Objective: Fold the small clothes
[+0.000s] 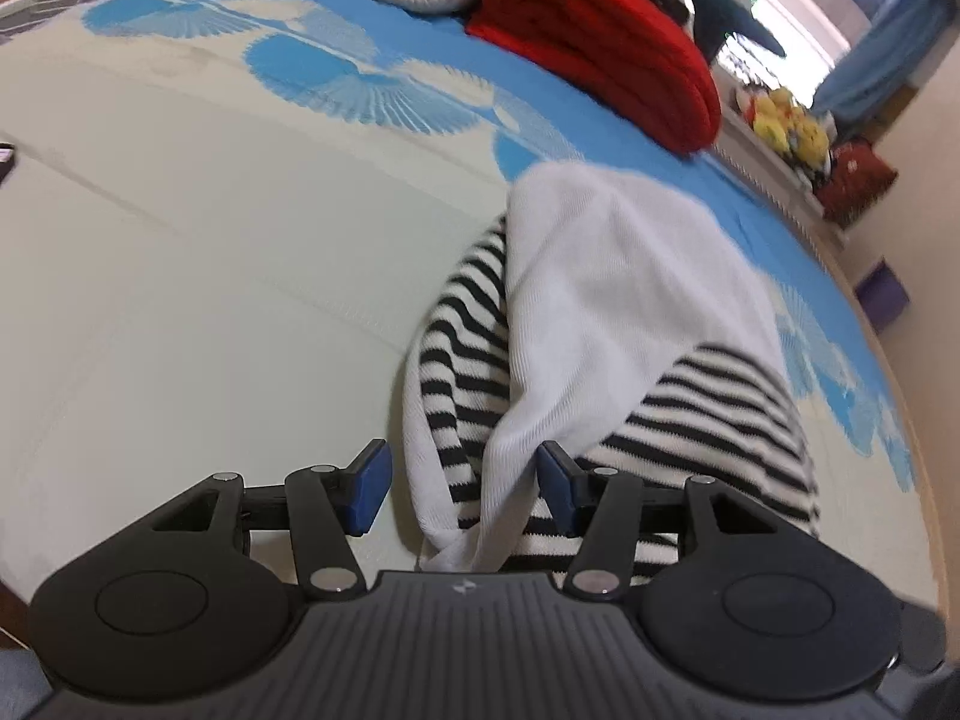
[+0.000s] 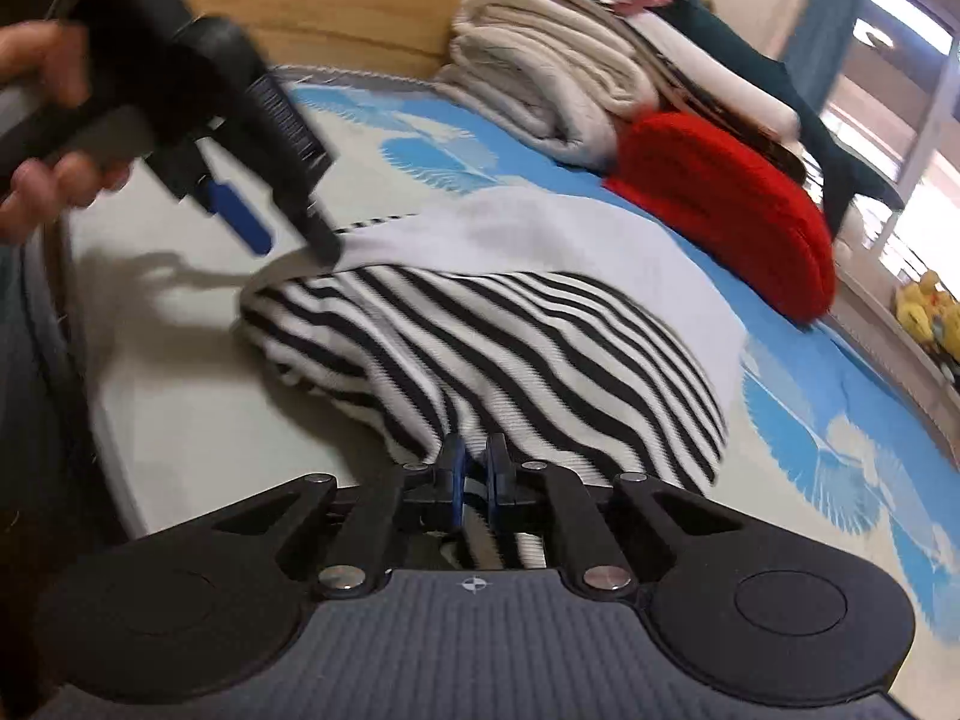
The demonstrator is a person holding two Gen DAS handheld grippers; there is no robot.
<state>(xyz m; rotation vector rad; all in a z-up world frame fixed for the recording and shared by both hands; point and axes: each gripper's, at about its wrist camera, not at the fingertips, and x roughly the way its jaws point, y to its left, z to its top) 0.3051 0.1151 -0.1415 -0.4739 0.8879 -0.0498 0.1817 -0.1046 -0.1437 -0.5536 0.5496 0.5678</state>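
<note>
I have two grippers at work on one garment, a black-and-white striped top (image 2: 480, 348) with a plain white part (image 1: 600, 300) folded over it. It lies on the bed cover (image 1: 210, 300), pale with blue fan shapes, on the near side of the red folded knit (image 2: 720, 210), apart from it.

My right gripper (image 2: 474, 474) has its two blue pads drawn close together, pinching the near striped edge of the top, on the side farthest from the red knit. Striped fabric shows between the pads and runs back under the linkage.

My left gripper (image 1: 462, 495) stands with its jaws apart. The two blue pads (image 1: 369, 489) press on nothing; a white fold of the top with a little striped fabric hangs in the gap, touching or just beside the right-hand pad. From the right wrist view this gripper sits at the far left corner of the top, well away from the red knit, held in my hand (image 2: 42, 120), of which one is in sight.

Behind the red knit I count one cream folded blanket (image 2: 540, 84), with a stack of further folded items on top that I cannot count. A cluster of yellow plush toys (image 1: 786, 126) sits beyond the red knit on a ledge; their number is unclear.
</note>
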